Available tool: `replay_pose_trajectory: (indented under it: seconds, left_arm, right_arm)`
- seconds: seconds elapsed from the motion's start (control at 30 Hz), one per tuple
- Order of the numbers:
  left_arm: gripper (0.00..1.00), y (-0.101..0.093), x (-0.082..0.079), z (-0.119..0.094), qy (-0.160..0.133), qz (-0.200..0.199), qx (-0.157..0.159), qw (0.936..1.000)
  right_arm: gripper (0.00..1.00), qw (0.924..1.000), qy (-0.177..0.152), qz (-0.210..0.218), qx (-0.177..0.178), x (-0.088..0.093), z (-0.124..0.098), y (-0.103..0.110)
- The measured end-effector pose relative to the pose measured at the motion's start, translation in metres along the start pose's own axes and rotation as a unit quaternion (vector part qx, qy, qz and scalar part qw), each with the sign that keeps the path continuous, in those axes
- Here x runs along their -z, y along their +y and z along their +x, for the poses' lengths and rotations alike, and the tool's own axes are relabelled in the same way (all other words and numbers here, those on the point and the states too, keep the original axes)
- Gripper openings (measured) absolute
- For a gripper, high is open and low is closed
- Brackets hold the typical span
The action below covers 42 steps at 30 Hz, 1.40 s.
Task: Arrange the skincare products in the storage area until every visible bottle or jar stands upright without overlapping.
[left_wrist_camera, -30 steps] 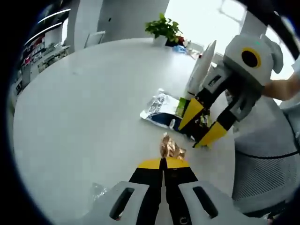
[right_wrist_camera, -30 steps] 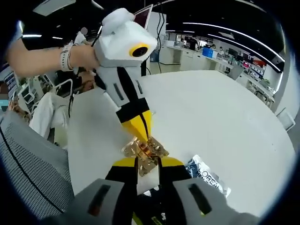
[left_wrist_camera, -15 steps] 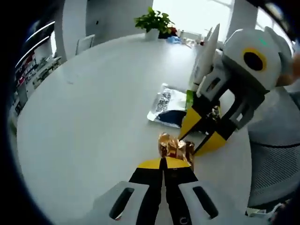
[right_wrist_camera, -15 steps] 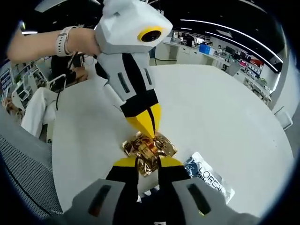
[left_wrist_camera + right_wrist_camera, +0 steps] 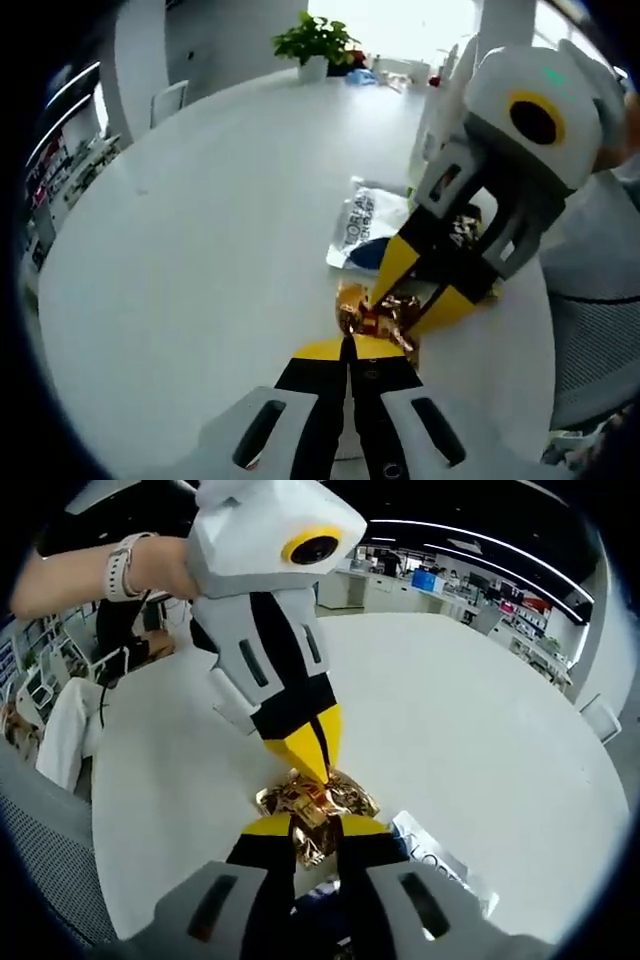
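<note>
While both grippers meet over one crumpled gold foil packet (image 5: 372,312) on the round white table (image 5: 200,230), little of the arranging looks done. Reading the left gripper view from left to right: bare tabletop fills the left and far side, with a potted plant (image 5: 318,42) at the far edge. In the near middle, the left gripper (image 5: 349,345) has its yellow-tipped jaws pressed together, apparently pinching the near edge of the foil packet, though the contact itself is hard to make out. Just right of and beyond the packet lies a flat white and blue L'Oreal sachet (image 5: 362,222). At the right the right gripper (image 5: 410,300) reaches in from beyond, its jaws set a narrow gap apart with the gold foil between their tips. Behind it a tall white tube (image 5: 440,95) seems to stand upright, mostly hidden.

In the right gripper view, a person's wrist with a watch (image 5: 120,565) is at the far left, holding the left gripper (image 5: 318,768), which points down onto the foil packet (image 5: 312,810) in the middle. The right gripper (image 5: 315,832) has its jaws narrowly apart around the packet's near part. The sachet (image 5: 435,865) lies near right.

Judging by this, the packet is in hand but not yet placed, the sachet lies flat, and no bottle or jar is clearly set upright apart from the tube.
</note>
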<state>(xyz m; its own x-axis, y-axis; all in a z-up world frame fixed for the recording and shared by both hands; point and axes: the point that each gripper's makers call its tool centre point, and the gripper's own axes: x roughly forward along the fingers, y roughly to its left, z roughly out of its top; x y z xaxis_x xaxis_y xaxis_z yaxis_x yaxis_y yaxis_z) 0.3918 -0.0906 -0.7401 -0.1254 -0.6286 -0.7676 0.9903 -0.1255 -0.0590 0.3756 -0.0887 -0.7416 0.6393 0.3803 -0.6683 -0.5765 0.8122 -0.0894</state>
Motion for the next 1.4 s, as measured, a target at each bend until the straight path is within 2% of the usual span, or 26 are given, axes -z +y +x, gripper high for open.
replay_pose_trajectory:
  seconds: [0.37,0.47,0.67,0.9,1.07,1.33,1.4]
  left_arm:
    - [0.0,0.009,0.001,0.004,0.008,0.004,0.002,1.0]
    - [0.05,0.015,0.001,0.004,0.007,0.013,-0.011,0.9998]
    - [0.06,0.02,-0.001,-0.007,-0.002,0.014,-0.027,0.9995]
    - [0.06,0.0,0.004,-0.007,0.01,0.031,-0.019,0.9993]
    - [0.07,0.0,0.014,0.001,0.026,0.033,-0.022,0.9989]
    - [0.07,0.002,0.01,0.0,0.017,0.018,-0.02,0.9995]
    - [0.1,0.002,0.009,-0.003,0.015,0.015,-0.026,0.9994]
  right_arm:
    - [0.17,0.9999,0.004,0.01,0.003,0.002,0.004,-0.002]
    - [0.17,0.9997,0.004,0.023,0.002,0.003,0.004,-0.002]
    - [0.17,0.9996,0.005,0.027,0.003,0.004,0.005,-0.001]
    - [0.17,0.9993,0.007,0.034,0.011,0.004,0.005,-0.001]
    - [0.17,0.9993,0.007,0.036,0.011,0.004,0.004,-0.002]
    - [0.17,0.9988,0.006,0.045,0.02,0.004,0.004,-0.003]
    - [0.17,0.9988,0.007,0.044,0.02,0.004,0.003,-0.003]
